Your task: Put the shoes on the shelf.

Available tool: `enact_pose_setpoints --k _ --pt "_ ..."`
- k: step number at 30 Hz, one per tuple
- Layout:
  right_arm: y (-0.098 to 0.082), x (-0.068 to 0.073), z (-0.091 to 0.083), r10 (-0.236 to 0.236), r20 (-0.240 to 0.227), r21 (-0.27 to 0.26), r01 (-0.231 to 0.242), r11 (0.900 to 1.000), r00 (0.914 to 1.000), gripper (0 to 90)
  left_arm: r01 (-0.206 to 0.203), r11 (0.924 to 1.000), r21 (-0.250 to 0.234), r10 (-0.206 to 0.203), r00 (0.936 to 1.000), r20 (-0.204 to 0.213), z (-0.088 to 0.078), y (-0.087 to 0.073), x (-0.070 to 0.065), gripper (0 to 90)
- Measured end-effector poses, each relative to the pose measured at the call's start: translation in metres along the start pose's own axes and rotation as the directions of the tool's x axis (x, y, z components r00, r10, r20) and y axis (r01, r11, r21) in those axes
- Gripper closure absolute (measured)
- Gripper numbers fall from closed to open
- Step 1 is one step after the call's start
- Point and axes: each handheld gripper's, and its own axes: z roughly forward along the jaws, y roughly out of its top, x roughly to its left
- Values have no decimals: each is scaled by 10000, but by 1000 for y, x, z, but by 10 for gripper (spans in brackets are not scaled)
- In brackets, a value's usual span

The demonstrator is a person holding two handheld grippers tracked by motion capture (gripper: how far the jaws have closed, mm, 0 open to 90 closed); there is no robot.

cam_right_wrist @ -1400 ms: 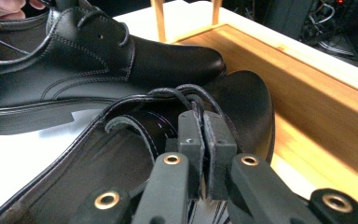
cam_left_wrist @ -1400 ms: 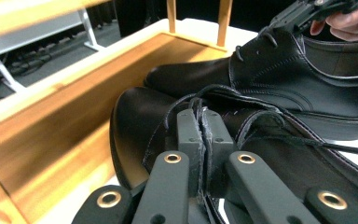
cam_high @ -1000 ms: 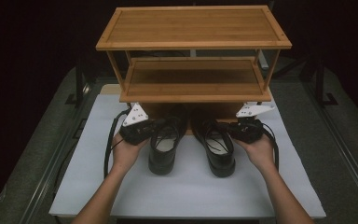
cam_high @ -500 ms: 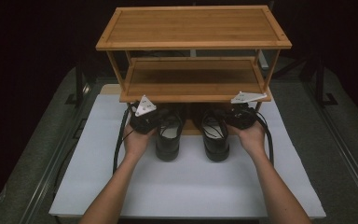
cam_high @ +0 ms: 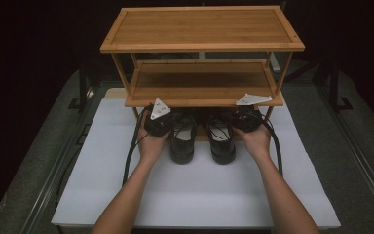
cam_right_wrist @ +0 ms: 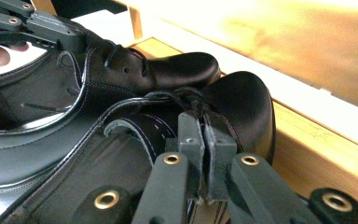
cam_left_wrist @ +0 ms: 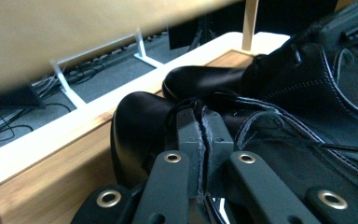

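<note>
Two black shoes stand side by side at the white counter's [cam_high: 126,195] far edge, toes under the lowest tier of one bamboo rack [cam_high: 202,29] with two shelves above. Left shoe [cam_high: 183,141]: left gripper [cam_left_wrist: 204,140] fingers pinching its upper by the laces. Right shoe [cam_high: 221,141]: right gripper [cam_right_wrist: 203,140] fingers pinching likewise. Rack's middle shelf overhangs both grippers closely. Two cables trail back along the forearms.

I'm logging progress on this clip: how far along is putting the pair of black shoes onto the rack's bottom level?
Done: each gripper is shut on a shoe's edge, left gripper on the left shoe, right gripper on the right shoe. In hand: the toes are under the rack, at its bottom board. Left: the heels lie on the white mat; push in and release.
</note>
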Motion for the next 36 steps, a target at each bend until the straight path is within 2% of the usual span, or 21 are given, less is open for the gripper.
enact_pose_setpoints --k 1,6,8,10,12,14,16,18,19,21,22,23,25,28,30,31,32,34,36 --pt "-1 1 3 -134 38 82 134 9999 9999 870 83 10000 15 -83 10000 8 0 -1 1 881" --pt "-5 3 3 -17 -64 24 18 10000 10000 868 112 9999 119 -113 9998 148 -2 -6 3 878" --pt "-9 4 2 -50 -111 -13 50 10000 9999 867 238 9997 11 -238 9993 282 -6 -12 2 877" --pt "-11 4 1 -23 -149 -32 23 10000 9999 867 227 9997 -12 -226 9992 344 -7 -12 1 876" --pt "-16 5 0 -41 16 -97 41 9999 10000 866 121 9999 44 -122 9993 355 -8 -12 -1 871" --pt "-18 3 0 185 -125 -229 -188 9996 9998 857 -13 10000 64 11 9996 299 -7 -11 -2 855" --pt "-17 3 1 127 -100 -223 -129 9997 9999 845 27 10000 66 -29 9995 301 -7 -11 -2 847" --pt "-16 4 0 -41 -6 -197 41 9998 10000 792 112 9999 55 -114 9994 336 -7 -10 -1 790" --pt "-16 4 0 -41 -6 -197 41 9998 10000 792 166 9998 102 -170 9992 362 -7 -10 0 790" --pt "-16 4 -2 -26 4 -203 26 9998 10000 722 321 9993 172 -328 9985 428 -9 -10 2 708" --pt "-15 4 -6 84 -9 -202 -84 9998 10000 683 484 9983 317 -503 9970 590 -12 -9 5 649" --pt "-14 3 -8 62 -25 -227 -63 9997 10000 663 484 9983 317 -503 9970 590 -12 -9 5 625" --pt "-14 4 -16 126 -109 -319 -129 9994 9999 641 574 9971 505 -617 9943 872 -22 -8 6 580" --pt "-14 5 -26 174 -163 -459 -181 9988 9997 611 530 9974 497 -577 9934 991 -31 -8 5 549" --pt "-17 6 -37 228 -196 -574 -239 9981 9995 599 643 9966 513 -700 9904 1195 -42 -9 5 521" --pt "-22 6 -47 201 -158 -647 -211 9977 9997 599 722 9961 505 -783 9881 1322 -54 -12 6 515" --pt "-22 6 -47 201 -158 -647 -211 9977 9997 599 722 9961 505 -783 9881 1322 -54 -12 6 516" --pt "-32 6 -61 156 3 -569 -156 9983 9999 595 762 9952 620 -841 9871 1360 -69 -21 5 525" --pt "-36 6 -64 185 0 -520 -185 9985 9998 595 767 9948 664 -852 9870 1366 -73 -24 4 528"
